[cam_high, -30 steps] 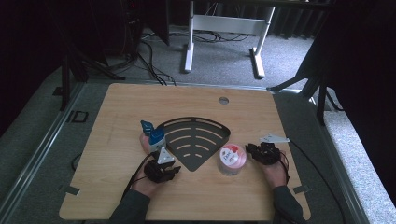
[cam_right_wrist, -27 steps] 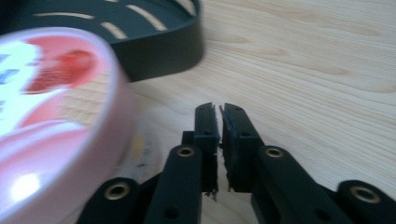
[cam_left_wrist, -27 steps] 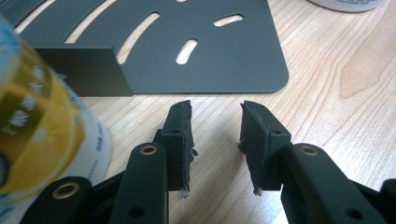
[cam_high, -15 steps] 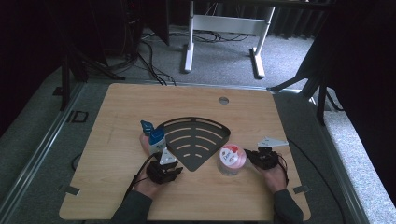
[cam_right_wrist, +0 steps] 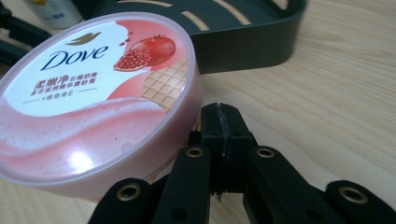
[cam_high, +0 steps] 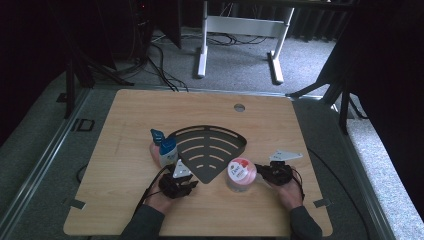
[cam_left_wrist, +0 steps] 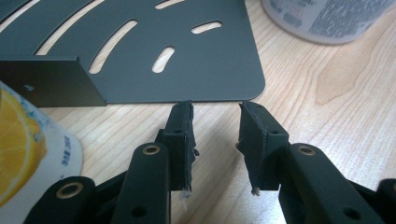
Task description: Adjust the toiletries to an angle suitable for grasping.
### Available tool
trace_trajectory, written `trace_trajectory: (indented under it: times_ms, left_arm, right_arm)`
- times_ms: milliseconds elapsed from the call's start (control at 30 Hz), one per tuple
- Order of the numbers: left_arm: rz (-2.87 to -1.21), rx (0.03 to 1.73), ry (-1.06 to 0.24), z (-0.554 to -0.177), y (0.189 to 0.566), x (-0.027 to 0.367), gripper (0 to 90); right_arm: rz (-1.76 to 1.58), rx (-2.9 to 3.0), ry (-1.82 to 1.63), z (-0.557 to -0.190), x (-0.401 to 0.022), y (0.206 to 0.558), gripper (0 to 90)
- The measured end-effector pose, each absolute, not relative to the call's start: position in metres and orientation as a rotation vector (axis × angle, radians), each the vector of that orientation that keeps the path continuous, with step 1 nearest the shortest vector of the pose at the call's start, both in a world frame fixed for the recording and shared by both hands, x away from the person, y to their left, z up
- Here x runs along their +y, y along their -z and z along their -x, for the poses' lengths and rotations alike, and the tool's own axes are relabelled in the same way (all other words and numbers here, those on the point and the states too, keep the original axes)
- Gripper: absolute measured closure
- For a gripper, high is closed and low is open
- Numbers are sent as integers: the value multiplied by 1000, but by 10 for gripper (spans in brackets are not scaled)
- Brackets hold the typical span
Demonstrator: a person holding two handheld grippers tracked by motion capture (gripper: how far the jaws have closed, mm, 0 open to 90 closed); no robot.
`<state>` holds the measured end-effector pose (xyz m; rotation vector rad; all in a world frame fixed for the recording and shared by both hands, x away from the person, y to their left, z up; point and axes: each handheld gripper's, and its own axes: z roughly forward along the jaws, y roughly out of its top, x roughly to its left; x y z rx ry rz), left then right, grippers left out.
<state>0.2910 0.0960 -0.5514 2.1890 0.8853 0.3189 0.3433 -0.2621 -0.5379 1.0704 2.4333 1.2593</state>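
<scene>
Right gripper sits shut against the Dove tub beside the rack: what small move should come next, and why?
Probably nudge the Dove tub sideways toward the black rack. The right gripper has its jaws closed, tips touching the tub's side, so it can push but not grasp.

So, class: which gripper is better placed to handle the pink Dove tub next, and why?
Right. The right gripper sits shut beside the Dove tub, jaws together at its wall. The left gripper, jaws parted and empty, faces the black rack's corner, farther off.

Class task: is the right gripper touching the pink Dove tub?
Cannot tell. In the right gripper view the shut right gripper sits close against the Dove tub, whose rim overlaps the jaws, hiding any contact or gap.
</scene>
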Motion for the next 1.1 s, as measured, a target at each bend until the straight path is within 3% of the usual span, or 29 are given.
trace_trajectory:
  times_ms: [767, 1100]
  left_arm:
    - [-2181, 828, -295, -287, 549, 91, 553]
    - [-2200, 803, -297, -287, 548, 89, 483]
  right_arm:
    - [-936, 2568, -1211, -325, -221, 541, 865]
    - [-949, 2563, -1217, -325, -224, 541, 786]
